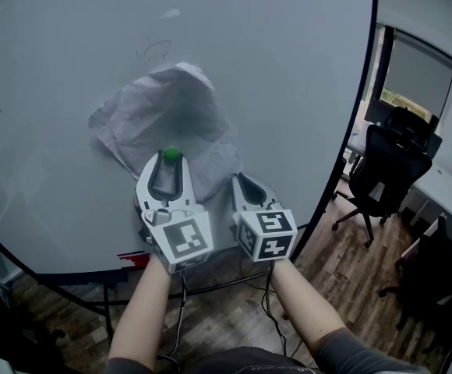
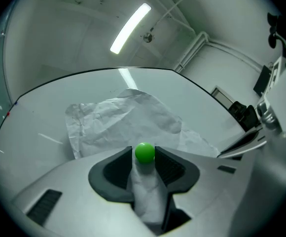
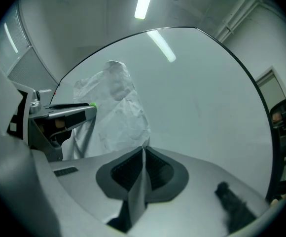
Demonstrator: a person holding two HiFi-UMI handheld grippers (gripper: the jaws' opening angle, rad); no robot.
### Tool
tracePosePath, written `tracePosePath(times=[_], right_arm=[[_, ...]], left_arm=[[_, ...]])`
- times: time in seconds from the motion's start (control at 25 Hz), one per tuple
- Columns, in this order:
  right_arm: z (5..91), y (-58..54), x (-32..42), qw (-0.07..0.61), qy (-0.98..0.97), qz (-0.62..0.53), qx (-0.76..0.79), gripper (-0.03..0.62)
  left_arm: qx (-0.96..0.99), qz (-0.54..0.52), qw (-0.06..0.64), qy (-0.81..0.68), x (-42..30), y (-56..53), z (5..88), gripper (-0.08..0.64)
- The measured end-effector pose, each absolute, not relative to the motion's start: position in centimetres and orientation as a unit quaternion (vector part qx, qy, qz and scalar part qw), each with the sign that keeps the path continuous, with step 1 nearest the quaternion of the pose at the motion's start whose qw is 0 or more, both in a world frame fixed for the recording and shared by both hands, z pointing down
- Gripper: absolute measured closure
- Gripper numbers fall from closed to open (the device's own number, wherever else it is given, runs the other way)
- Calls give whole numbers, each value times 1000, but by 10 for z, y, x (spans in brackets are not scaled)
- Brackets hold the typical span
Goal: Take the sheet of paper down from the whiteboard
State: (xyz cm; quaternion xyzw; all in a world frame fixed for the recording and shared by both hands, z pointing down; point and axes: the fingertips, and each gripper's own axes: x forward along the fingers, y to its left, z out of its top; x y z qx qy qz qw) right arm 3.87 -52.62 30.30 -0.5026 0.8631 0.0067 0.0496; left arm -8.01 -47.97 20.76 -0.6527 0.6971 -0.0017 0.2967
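Whiteboard (image 1: 288, 68), paper (image 1: 160, 115), green magnet (image 1: 171, 153), chair (image 1: 386, 166), wooden floor (image 1: 343, 279)

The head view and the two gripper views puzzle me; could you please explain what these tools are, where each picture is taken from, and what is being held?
No robot here: a person holds a two-jaw gripper in each hand. The head view comes from a camera on the person's head, looking down at both grippers before a whiteboard. The other two views come from cameras riding on the grippers, each looking along its own jaws. A crumpled sheet of paper lies against the board. The left gripper is closed on a small green ball, perhaps a magnet pinning the sheet, with a fold of paper between the jaws too. The right gripper pinches the paper's lower right edge.
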Motion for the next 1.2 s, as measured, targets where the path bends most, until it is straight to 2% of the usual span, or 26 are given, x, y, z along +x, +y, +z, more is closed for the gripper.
tracePosePath(times=[0.2,0.52,0.84,1.2], right_arm=[[302,-525,40,49,863,8,-502,558],[304,-526,40,48,862,8,-504,565],[310,-521,45,57,862,-4,-504,571],[352,-494,38,-12,867,3,-499,571]], left_arm=[[-651,15,288,702,-81,-478,205,426],[-706,67,229,667,-82,-473,200,436],[-717,68,218,659,-85,-464,211,437],[-733,66,154,660,-110,-428,270,436]])
